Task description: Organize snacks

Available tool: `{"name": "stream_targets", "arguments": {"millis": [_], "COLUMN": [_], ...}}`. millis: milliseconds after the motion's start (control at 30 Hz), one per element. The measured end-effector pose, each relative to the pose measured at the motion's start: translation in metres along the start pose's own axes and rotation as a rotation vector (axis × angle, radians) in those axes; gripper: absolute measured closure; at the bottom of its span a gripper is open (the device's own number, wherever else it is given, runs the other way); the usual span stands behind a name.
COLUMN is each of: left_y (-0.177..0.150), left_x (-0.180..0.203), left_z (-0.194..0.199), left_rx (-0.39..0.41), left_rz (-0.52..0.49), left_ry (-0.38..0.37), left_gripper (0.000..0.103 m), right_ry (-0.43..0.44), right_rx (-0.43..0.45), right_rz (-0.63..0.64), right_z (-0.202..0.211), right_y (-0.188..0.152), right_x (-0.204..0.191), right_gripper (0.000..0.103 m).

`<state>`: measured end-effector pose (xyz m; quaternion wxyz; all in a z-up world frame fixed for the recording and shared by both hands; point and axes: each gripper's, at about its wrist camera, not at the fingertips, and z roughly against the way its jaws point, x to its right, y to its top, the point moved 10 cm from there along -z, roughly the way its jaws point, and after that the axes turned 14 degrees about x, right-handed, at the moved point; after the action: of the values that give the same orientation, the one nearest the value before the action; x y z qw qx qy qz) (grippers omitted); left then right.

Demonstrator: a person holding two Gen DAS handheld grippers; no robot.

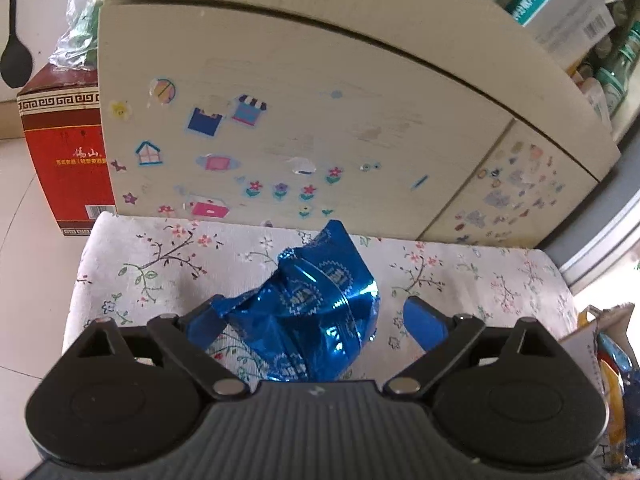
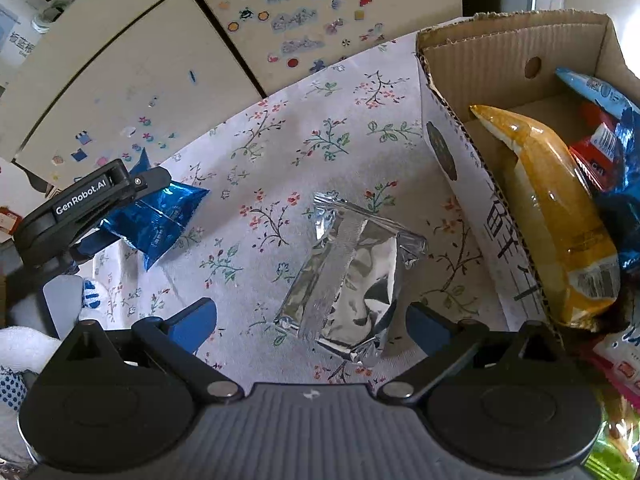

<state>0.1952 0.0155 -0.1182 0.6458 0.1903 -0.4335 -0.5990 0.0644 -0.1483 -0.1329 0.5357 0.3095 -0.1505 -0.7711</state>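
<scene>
The left gripper (image 1: 316, 320) stands wide apart around a crinkled blue foil snack packet (image 1: 320, 304) on the floral-cloth tabletop (image 2: 280, 152), while the right gripper (image 2: 312, 320), also apart, hovers over a silver foil pouch (image 2: 348, 276) beside a cardboard box (image 2: 452, 136) of snacks.

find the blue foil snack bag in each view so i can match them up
Left wrist view: the blue foil snack bag sits low in the centre, between the left gripper fingers.
Right wrist view: the same bag lies at the left, under the left gripper reaching in from the edge.
Shared landmark: the floral cloth under the bag, with the sticker-covered cabinet behind it.
</scene>
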Motion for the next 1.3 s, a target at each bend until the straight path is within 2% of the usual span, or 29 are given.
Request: {"name": "stream_targets", "arguments": {"millis": [200,367,467,567,600,733,1033,1300], "left_y": [-0.006,-0.01,-0.012,-0.012,-0.011,-0.011,-0.016,-0.022], "left_x": [0.005,0.006,0.006,0.007,0.008,0.015,0.034,0.028], "left_z": [-0.01,-0.016,-0.016,-0.013,-0.011,-0.001,0.03,0.057], "left_rx": [0.001,-0.005,-0.004,-0.004,-0.003,-0.001,-0.01,-0.005], "left_rz": [-0.05,-0.062,-0.057,-0.063,-0.069,-0.109,-0.177,-0.186], "left_ry": [0.035,0.055,0.053,0.051,0.05,0.037,0.002,0.014], "left_gripper": [0.012,0.025,0.029,0.034,0.035,0.041,0.051,0.053], "right_ry": [-0.033,-0.059,-0.076,-0.092,-0.091,-0.064,-0.009,0.014], "right_rx": [0.006,0.037,0.063,0.088,0.094,0.105,0.091,0.11], "right_rz": [0.005,0.035,0.071,0.102,0.111,0.123,0.168,0.213], "right_z": [-0.009,-0.013,-0.014,-0.012,-0.012,-0.011,-0.003,0.018], "right_y": [-0.002,-0.001,0.001,0.004,0.005,0.006,-0.005,-0.009], "right_x": [0.001,0.001,0.002,0.005,0.005,0.004,-0.008,-0.012], "right_gripper": [0.0,0.001,0.009,0.022,0.029,0.037,0.037,0.038]}}
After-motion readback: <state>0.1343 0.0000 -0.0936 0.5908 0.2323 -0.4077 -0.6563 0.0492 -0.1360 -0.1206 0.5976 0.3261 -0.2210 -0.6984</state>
